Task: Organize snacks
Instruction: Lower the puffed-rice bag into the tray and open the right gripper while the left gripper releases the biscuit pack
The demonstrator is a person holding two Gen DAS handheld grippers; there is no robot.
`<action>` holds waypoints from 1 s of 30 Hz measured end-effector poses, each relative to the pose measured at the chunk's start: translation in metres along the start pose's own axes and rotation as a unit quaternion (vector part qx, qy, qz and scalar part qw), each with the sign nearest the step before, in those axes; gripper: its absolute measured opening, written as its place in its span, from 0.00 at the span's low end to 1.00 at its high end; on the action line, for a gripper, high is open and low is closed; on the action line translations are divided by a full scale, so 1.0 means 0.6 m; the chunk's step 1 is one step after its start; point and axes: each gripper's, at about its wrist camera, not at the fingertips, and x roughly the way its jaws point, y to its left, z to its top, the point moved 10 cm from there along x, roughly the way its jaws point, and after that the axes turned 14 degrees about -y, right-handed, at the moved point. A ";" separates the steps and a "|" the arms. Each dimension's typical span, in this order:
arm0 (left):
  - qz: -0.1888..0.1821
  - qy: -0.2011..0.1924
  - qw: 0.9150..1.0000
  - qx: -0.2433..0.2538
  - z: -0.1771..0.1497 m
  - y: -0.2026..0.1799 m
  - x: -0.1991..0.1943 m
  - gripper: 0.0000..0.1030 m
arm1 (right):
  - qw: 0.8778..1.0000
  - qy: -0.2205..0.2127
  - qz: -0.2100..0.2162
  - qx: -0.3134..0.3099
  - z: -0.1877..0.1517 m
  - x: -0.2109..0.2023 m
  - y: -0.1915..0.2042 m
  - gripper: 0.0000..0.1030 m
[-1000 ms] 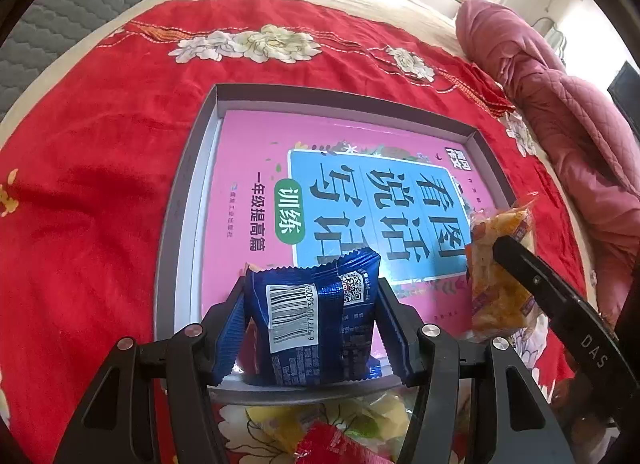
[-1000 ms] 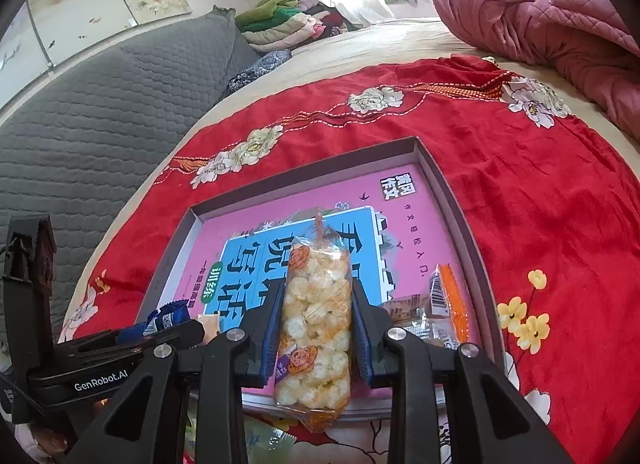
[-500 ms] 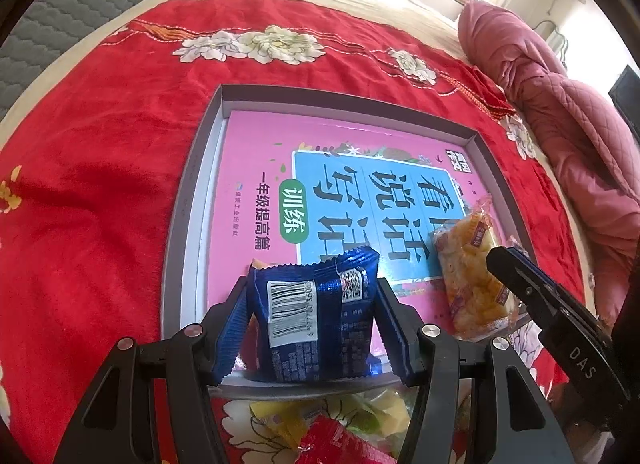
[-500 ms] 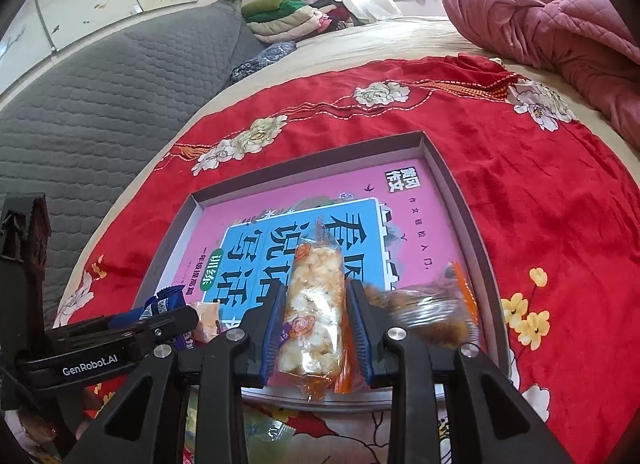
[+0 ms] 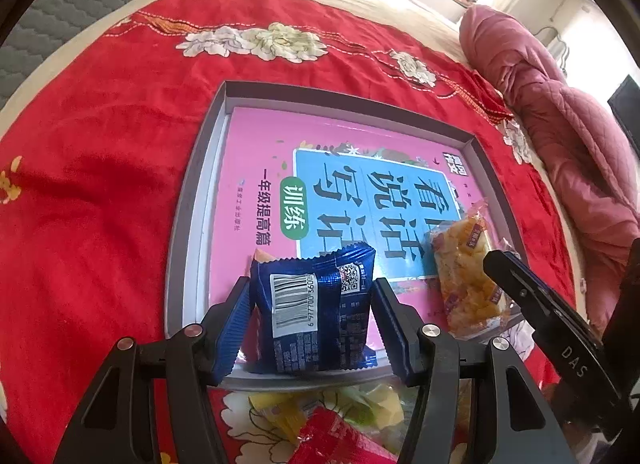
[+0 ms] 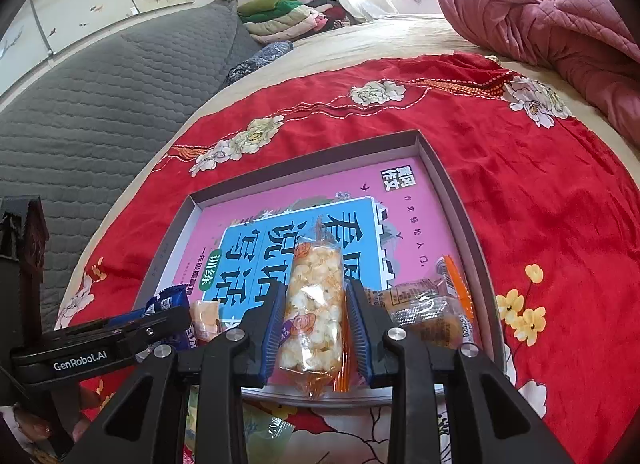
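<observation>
Left wrist view: left gripper [image 5: 312,312] clamped on blue snack packet [image 5: 314,312], barcode side up, its lower end at near rim of grey tray [image 5: 180,232]. Pink workbook [image 5: 340,192] lines tray floor. Right wrist view: right gripper [image 6: 314,324] pinched narrow on clear puffed-rice bar [image 6: 314,304], bar lengthwise over workbook, over near tray edge. Brown pastry packet [image 6: 428,312] lies just right of it inside tray. Tray sits on red floral blanket [image 6: 540,192]. Loose wrappers outside near rim, blurred
</observation>
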 end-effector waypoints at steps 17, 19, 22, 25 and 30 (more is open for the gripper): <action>-0.004 -0.009 1.000 -0.005 0.011 0.007 -0.026 0.66 | 1.000 -0.014 -0.012 0.003 0.013 -0.018 -0.012 0.31; -0.004 -0.010 1.000 -0.004 0.013 0.007 -0.029 0.66 | 1.000 -0.016 -0.014 0.003 0.015 -0.021 -0.014 0.31; -0.005 -0.014 1.000 -0.004 0.016 0.007 -0.036 0.66 | 1.000 -0.019 -0.015 0.003 0.017 -0.026 -0.015 0.31; -0.007 -0.017 1.000 -0.005 0.021 0.006 -0.043 0.68 | 1.000 -0.022 -0.015 0.002 0.020 -0.032 -0.014 0.31; -0.012 -0.025 1.000 -0.009 0.029 0.006 -0.058 0.72 | 0.999 -0.031 -0.013 0.002 0.030 -0.047 -0.013 0.34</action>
